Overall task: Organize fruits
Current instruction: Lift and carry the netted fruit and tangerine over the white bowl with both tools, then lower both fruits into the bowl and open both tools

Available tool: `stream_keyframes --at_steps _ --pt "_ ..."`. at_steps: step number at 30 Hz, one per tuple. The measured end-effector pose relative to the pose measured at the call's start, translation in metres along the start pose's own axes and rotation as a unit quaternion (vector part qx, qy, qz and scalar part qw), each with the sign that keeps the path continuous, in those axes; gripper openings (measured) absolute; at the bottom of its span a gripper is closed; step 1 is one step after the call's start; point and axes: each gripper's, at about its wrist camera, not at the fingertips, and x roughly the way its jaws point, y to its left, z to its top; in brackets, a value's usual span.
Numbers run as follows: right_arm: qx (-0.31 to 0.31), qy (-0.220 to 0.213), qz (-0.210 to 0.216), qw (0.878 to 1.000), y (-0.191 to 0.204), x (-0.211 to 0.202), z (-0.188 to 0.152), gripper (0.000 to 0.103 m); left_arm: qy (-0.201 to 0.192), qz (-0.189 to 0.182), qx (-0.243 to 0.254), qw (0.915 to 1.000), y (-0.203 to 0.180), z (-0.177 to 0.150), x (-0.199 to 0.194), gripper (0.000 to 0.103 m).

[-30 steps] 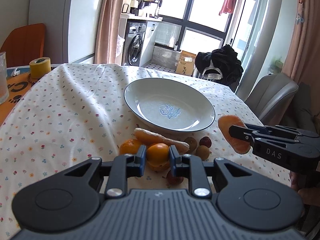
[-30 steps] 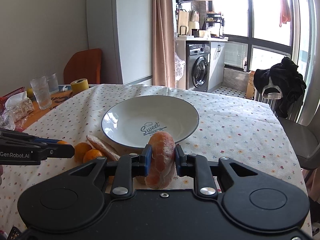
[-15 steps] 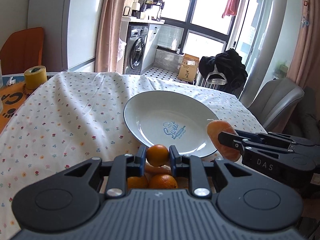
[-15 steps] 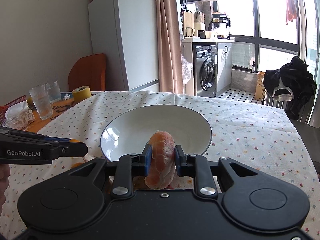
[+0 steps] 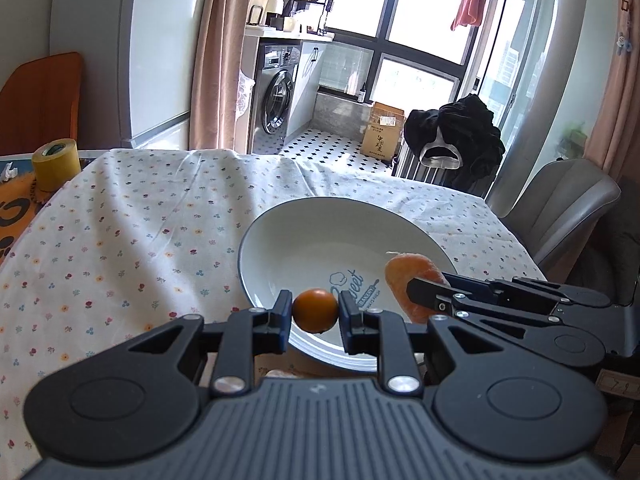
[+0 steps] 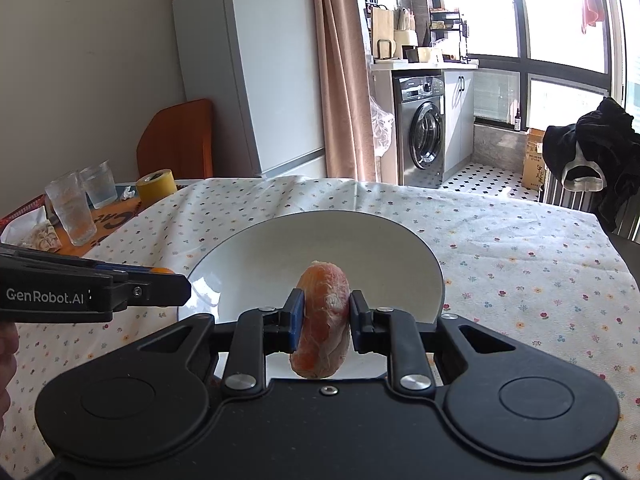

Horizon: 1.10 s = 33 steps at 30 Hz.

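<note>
My left gripper [image 5: 315, 312] is shut on a small round orange [image 5: 315, 311], held above the near rim of the white plate [image 5: 280, 240]. My right gripper [image 6: 323, 312] is shut on a peeled, pale orange fruit [image 6: 323, 320] and hovers over the same plate [image 6: 280, 248]. In the left wrist view the right gripper [image 5: 416, 292] comes in from the right with the peeled fruit [image 5: 408, 276] over the plate's right side. The left gripper [image 6: 176, 286] shows at the left of the right wrist view, a sliver of the orange [image 6: 162, 270] visible at its tip. The plate holds no fruit.
A floral tablecloth [image 5: 120, 240] covers the table. A yellow tape roll [image 5: 55, 163] and two glasses [image 6: 76, 216] stand at the far left. A grey chair [image 5: 560, 208] sits at the right edge. A bit of another fruit [image 5: 280, 374] peeks out below the left gripper.
Both grippers rose from the fruit pile and moved forward over the plate, each carrying its fruit. The loose fruits on the cloth dropped out of sight below the left gripper.
</note>
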Motion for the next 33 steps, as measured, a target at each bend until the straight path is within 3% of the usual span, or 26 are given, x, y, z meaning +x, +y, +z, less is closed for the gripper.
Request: stream_keyframes --at_steps 13,21,25,33 --pt "0.035 0.029 0.002 0.999 -0.015 0.033 0.000 0.026 0.035 0.003 0.002 0.9994 -0.001 0.007 0.041 0.023" --pt "0.047 0.014 -0.007 0.999 -0.022 0.016 0.000 0.031 0.045 -0.002 0.008 0.9990 -0.005 0.006 0.053 0.023" --pt "0.056 0.011 0.000 0.998 -0.023 0.009 -0.002 0.038 0.049 0.007 0.009 0.9987 -0.006 0.004 0.058 0.024" --pt "0.055 0.017 0.006 0.998 -0.020 -0.002 -0.007 0.041 0.051 0.016 0.018 0.9984 -0.009 0.001 0.049 0.026"
